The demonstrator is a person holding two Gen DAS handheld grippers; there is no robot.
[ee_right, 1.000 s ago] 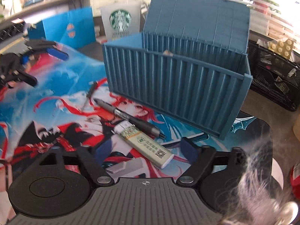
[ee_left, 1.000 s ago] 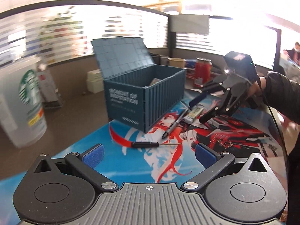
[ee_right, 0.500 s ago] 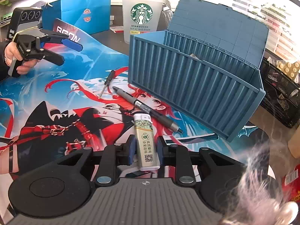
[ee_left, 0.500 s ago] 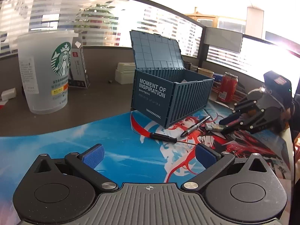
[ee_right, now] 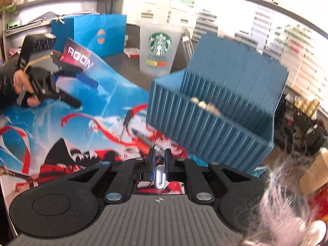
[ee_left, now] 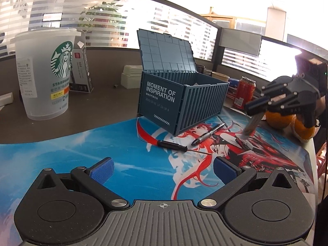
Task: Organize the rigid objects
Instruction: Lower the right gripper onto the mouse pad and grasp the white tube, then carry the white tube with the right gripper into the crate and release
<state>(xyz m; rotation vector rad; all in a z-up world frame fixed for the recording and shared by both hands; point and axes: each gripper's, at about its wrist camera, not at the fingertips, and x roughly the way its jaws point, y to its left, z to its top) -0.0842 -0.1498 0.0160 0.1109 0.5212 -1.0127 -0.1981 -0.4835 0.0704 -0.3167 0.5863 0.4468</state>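
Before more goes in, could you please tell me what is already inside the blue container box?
Inside the blue container box, a few pale, whitish pieces show above the front wall, too blurred to identify. The walls hide the floor and anything lower.

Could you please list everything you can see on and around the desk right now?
Container box: 1, dark blue, lid open, on the back edge of the desk mat.
Desk mat: 1, blue and red print, covering the desk.
Screwdriver: 1, black handle, lying on the mat in front of the box.
Pen: 1, black and silver, on the mat right of the screwdriver.
Lighter: 1, pale, held off the mat.
Plastic cup: 1, frosted with green logo, left of the box.
Soda can: 1, red, right of the box.
Mesh organiser: 1, black, beyond the box.
Left hand-held gripper: blue pads, open, empty.
Right hand-held gripper: black, shut on the lighter.
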